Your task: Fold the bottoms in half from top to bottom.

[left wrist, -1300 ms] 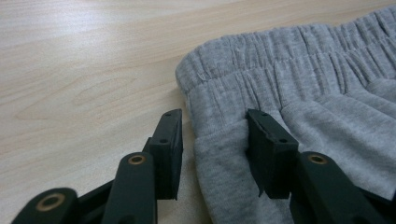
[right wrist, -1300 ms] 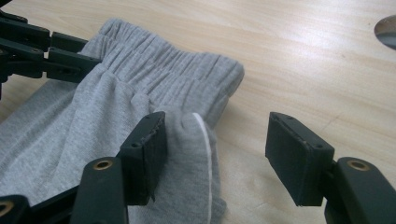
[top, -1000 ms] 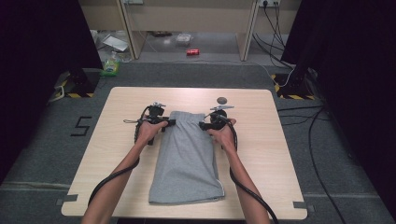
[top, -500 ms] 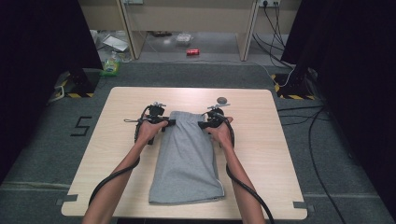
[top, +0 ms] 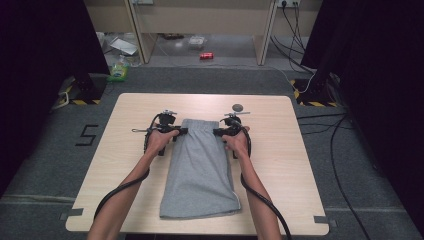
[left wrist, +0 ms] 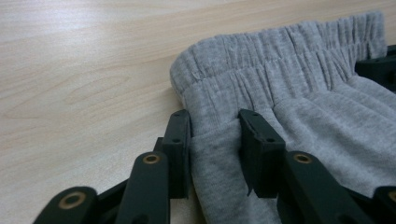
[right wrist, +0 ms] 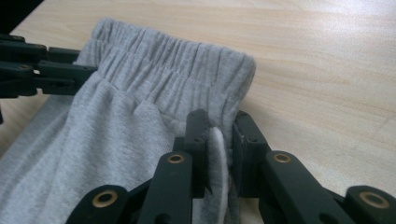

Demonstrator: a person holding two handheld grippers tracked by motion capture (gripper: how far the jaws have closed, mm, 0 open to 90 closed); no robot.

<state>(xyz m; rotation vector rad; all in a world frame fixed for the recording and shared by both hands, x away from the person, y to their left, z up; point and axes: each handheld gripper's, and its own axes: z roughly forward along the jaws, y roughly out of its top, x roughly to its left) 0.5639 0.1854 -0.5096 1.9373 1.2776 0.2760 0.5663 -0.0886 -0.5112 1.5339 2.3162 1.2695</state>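
Note:
Grey shorts point(top: 200, 170) lie folded lengthwise on the wooden table point(top: 280, 150), with the elastic waistband at the far end. My left gripper point(top: 181, 131) is at their left edge just below the waistband. In the left gripper view its jaws point(left wrist: 212, 121) have just been closing and now pinch a fold of the shorts point(left wrist: 280, 70). My right gripper point(top: 219, 132) is at the right edge opposite. Its jaws point(right wrist: 219, 121) have also just been closing and now squeeze the doubled edge of the shorts point(right wrist: 116, 116), showing the white lining. The left gripper point(right wrist: 37, 65) is visible across the waistband.
A small dark round object point(top: 238, 107) lies on the table beyond the right gripper. Bare wood runs along both sides of the shorts. On the floor behind the table are a red can point(top: 206, 56), a green bottle point(top: 119, 72) and cables at the right.
My right gripper has edged slightly inward onto the shorts' right edge. The left hand and the shorts have stayed in place.

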